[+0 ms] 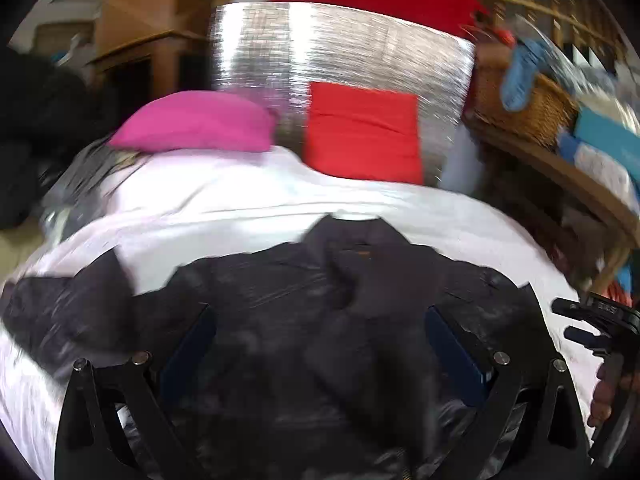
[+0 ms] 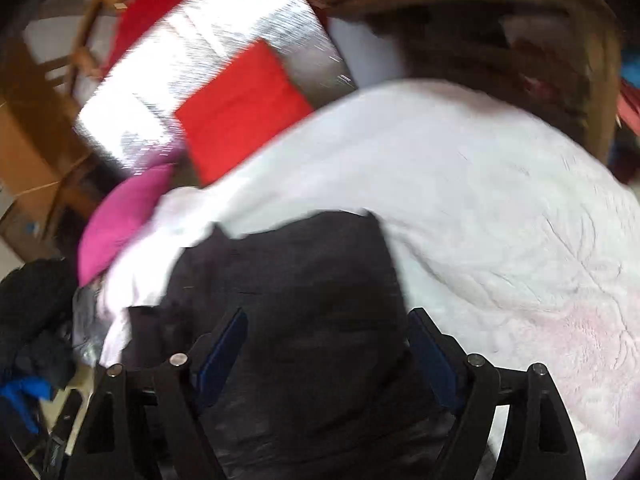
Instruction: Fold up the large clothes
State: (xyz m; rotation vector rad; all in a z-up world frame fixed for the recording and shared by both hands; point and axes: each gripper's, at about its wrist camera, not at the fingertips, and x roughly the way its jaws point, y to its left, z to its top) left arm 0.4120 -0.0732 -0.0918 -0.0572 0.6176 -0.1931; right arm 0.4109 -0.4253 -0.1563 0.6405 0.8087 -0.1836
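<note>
While the folding is barely begun, the left wrist view shows a dark jacket spread across a white bedspread, collar toward the far side, one sleeve flung out to the left. The left gripper hangs over the jacket's middle with its jaws spread wide; the blue pads stand clear on either side and pinch nothing. At the right edge a hand grips the handle of the right gripper. Beyond the bedspread sit a pink cushion and a red cushion against a silver panel, with a wicker basket to the right. The picture is smeared, so fine creases cannot be read.

Seen from the right wrist, the same jacket lies on the bedspread, and the part in view looks doubled over, its edges fairly square, though blur leaves that uncertain. The right gripper is poised above this dark cloth with jaws apart, holding nothing. The pink cushion and red cushion tilt across the upper left.

By this evidence, one side may already be turned in; the outstretched left sleeve, and the final halving of the body, appear to remain.
</note>
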